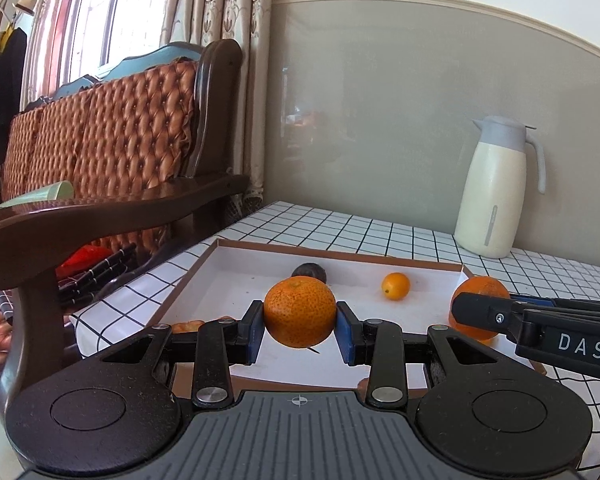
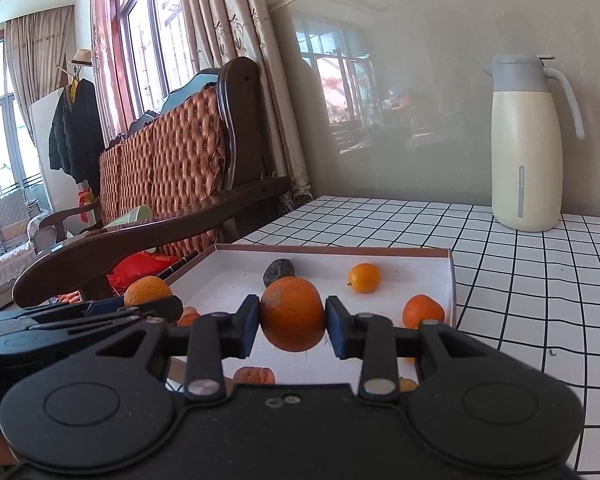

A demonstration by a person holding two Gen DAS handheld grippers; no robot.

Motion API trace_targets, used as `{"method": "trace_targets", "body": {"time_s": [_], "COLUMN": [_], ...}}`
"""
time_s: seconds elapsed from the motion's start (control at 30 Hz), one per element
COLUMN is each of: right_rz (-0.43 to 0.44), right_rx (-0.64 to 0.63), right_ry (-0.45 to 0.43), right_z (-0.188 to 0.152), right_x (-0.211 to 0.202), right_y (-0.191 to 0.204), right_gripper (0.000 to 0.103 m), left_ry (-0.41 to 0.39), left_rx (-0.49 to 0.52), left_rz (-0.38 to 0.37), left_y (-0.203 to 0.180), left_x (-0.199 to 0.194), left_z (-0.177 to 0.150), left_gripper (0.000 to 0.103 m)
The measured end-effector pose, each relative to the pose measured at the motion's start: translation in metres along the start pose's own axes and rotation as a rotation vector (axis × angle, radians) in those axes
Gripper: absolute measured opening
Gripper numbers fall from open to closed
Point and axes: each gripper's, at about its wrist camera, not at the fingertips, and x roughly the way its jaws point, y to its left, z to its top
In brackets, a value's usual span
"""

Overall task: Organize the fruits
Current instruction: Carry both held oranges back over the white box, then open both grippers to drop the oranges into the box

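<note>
Two oranges up at once, left gripper [image 1: 300,330] jaws clamping one [image 1: 300,311], right gripper [image 2: 292,326] jaws another [image 2: 292,313], over the tray [image 1: 188,280]; round skins could slip out and roll off the counter [image 2: 540,280].

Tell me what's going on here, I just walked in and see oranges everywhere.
A person is sorting fruit with two handheld grippers. The left gripper has its fingers shut on a mandarin, and the right gripper grips another orange. Both fruits are held above a shallow white box on the checked tablecloth. In the box lie a small kumquat, a dark fruit and a few more mandarins.
</note>
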Motion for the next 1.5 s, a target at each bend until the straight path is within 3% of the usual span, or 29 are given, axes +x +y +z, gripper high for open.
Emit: {"method": "trace_targets", "body": {"time_s": [0.97,1.5], "right_rz": [-0.13,-0.209], "right_rx": [0.025,0.042], "right_ry": [-0.028,0.014], "right_z": [0.007,0.018], "right_x": [0.03,0.064], "right_y": [-0.014,-0.033], "right_gripper": [0.027,0.027], "left_ry": [0.018,0.05], "left_rx": [-0.008,-0.032], "left_rz": [0.01,0.048], "left_y": [0.015,0.026], "left_x": [0.044,0.083], "left_z": [0.017,0.025], "left_gripper": [0.038,0.038]}}
